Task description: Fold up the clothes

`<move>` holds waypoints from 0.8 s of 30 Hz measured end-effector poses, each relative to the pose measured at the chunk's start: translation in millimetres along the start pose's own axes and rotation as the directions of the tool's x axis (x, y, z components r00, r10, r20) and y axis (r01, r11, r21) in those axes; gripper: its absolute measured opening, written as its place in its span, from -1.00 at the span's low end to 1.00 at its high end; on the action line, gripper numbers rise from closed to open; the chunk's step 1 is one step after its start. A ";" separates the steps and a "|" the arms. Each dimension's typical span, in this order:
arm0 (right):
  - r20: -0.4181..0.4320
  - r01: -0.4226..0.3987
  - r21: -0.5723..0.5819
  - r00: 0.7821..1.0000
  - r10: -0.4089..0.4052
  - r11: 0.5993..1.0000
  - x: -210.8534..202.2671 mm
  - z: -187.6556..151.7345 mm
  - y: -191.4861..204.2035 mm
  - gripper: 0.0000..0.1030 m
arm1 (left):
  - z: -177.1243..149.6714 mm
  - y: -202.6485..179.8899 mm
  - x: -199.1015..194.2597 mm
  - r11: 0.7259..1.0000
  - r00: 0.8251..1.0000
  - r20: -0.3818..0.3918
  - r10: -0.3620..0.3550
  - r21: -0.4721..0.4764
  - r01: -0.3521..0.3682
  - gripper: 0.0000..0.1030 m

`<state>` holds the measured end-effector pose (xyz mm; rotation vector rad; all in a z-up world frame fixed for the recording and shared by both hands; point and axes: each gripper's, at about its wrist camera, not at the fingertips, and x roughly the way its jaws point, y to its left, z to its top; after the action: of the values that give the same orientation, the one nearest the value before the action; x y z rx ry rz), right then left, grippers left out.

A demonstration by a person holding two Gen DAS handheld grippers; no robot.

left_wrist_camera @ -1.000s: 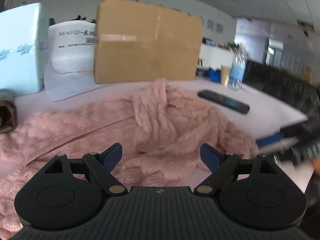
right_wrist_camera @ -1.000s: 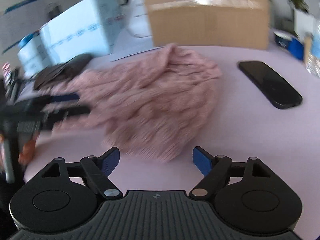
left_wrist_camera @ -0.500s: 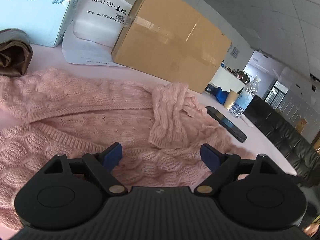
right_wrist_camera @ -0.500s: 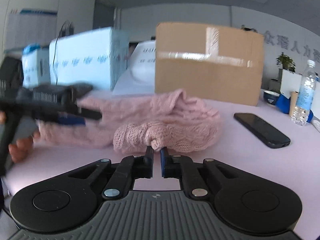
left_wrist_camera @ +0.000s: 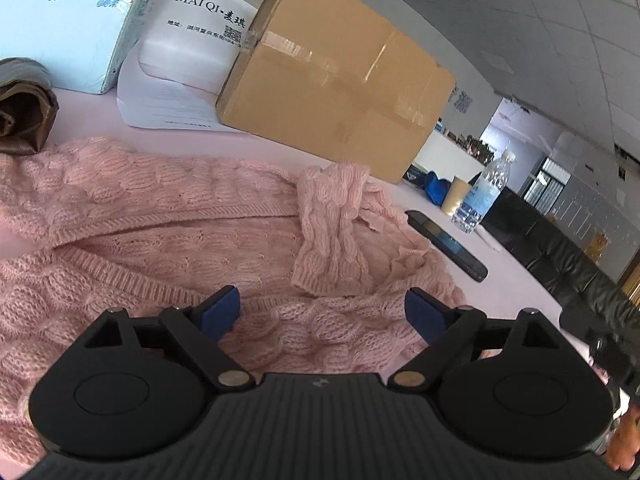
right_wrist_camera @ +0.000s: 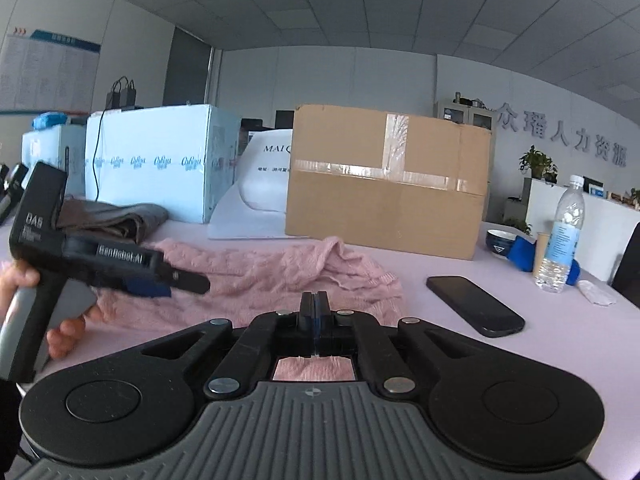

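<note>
A pink cable-knit sweater (left_wrist_camera: 160,240) lies spread on the pale pink table (left_wrist_camera: 500,280), with one sleeve (left_wrist_camera: 332,240) folded back over its body. My left gripper (left_wrist_camera: 322,312) hovers open just above the sweater's near part, nothing between its blue pads. In the right wrist view the sweater (right_wrist_camera: 260,272) lies ahead and the left gripper (right_wrist_camera: 180,280), held by a hand, sits over its left side. My right gripper (right_wrist_camera: 315,300) is shut at the sweater's near edge, with pink knit showing right under the closed fingers.
A taped cardboard box (right_wrist_camera: 388,184) stands behind the sweater, beside a white bag (left_wrist_camera: 192,32) on papers and a light blue carton (right_wrist_camera: 160,168). A folded brown-grey cloth (right_wrist_camera: 112,216) lies far left. A black phone (right_wrist_camera: 476,304) and a water bottle (right_wrist_camera: 560,236) are on the right.
My right gripper went from open to shut on the sweater's near edge and rose to a level view. The left gripper shifted over the sweater and stayed open.
</note>
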<state>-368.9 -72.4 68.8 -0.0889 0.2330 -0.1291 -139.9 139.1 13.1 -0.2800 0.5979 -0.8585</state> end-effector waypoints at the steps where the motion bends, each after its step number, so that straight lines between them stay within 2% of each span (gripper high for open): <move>1: 0.004 -0.003 -0.004 1.000 0.003 1.000 -3.9 0.4 1.3 -0.99 | -0.2 0.5 -0.5 1.000 1.000 0.005 -0.001 -0.005 0.001 0.72; 5: 0.020 0.004 -0.011 1.000 -0.004 1.000 -11.0 3.6 3.2 -0.99 | 0.8 0.7 1.2 1.000 1.000 0.009 0.000 -0.015 0.001 0.72; 11: 0.000 0.087 -0.007 0.996 -0.087 0.996 -3.9 4.4 2.2 -0.99 | 1.6 3.5 1.5 0.999 1.000 0.019 -0.007 -0.039 0.008 0.72; 18: 0.010 0.132 0.008 0.991 -0.132 0.991 -13.5 0.6 -10.4 -0.99 | 3.2 8.8 3.6 0.997 1.000 0.019 -0.017 -0.078 0.019 0.72; 24: 0.034 0.072 0.011 0.997 -0.073 0.997 -32.0 0.0 -8.1 -0.99 | 2.8 8.6 2.4 0.996 0.999 0.036 0.011 -0.086 -0.008 0.72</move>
<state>-400.7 -76.0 76.8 -0.0903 0.1951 -0.2007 -131.6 142.6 10.4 -0.3698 0.6029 -0.8176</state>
